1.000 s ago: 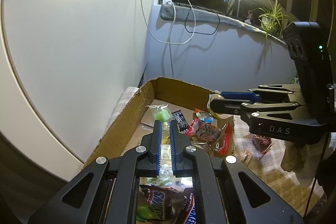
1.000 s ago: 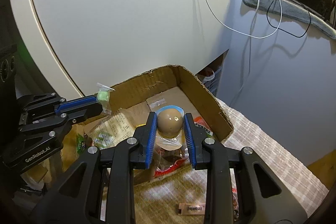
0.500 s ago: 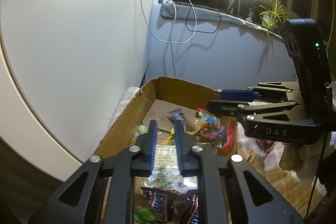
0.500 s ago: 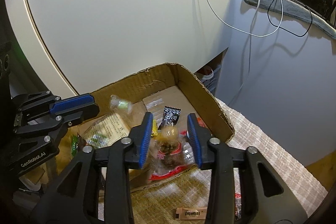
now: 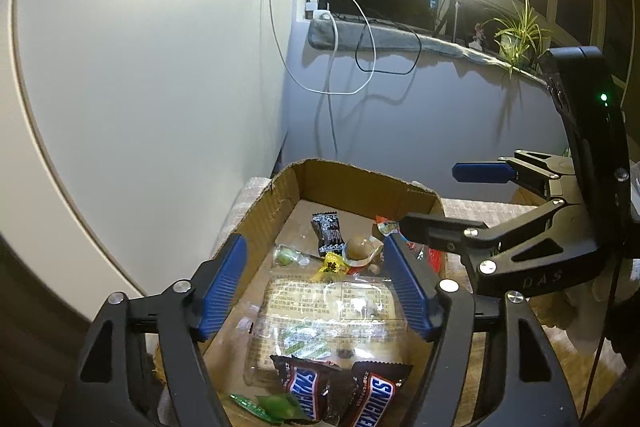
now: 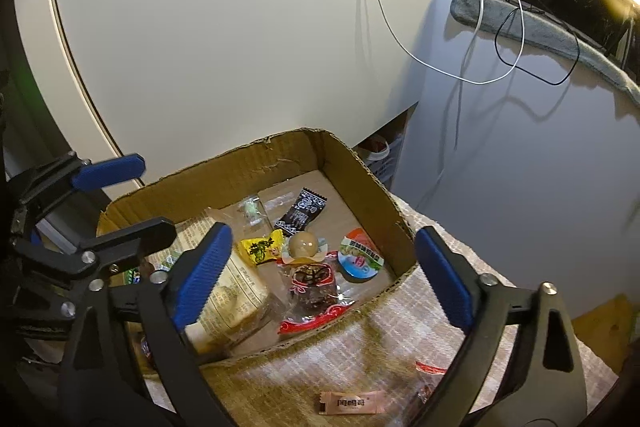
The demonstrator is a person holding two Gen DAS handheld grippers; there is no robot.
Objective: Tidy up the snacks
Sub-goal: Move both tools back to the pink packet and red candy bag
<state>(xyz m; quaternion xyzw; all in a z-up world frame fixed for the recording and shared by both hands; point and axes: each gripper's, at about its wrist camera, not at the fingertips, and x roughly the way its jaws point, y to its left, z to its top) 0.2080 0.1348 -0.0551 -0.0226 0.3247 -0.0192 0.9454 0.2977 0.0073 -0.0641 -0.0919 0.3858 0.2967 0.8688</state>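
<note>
An open cardboard box (image 5: 360,183) (image 6: 248,171) holds several snacks. My left gripper (image 5: 312,247) hovers over it, its jaws opening with nothing pressed between them. A green candy in clear wrap (image 5: 285,257) (image 6: 252,207) lies loose on the box floor. My right gripper (image 6: 322,233) also hangs above the box, jaws opening wide and empty. Below it a brown egg-shaped snack (image 6: 304,243) (image 5: 358,247) rests among a black wrapper (image 6: 302,213), a yellow candy (image 6: 260,247) and a red packet (image 6: 312,283). Each gripper shows in the other's view.
A large clear biscuit pack (image 5: 332,315) and two Snickers bars (image 5: 304,387) fill the box's near end. On the woven cloth outside lie a pink sachet (image 6: 352,401) and a red wrapper (image 6: 430,369). A white panel and a wall with hanging cables stand behind.
Both grippers went from shut to open. The left let go of the green candy and the right let go of the egg-shaped snack; both now lie in the box.
</note>
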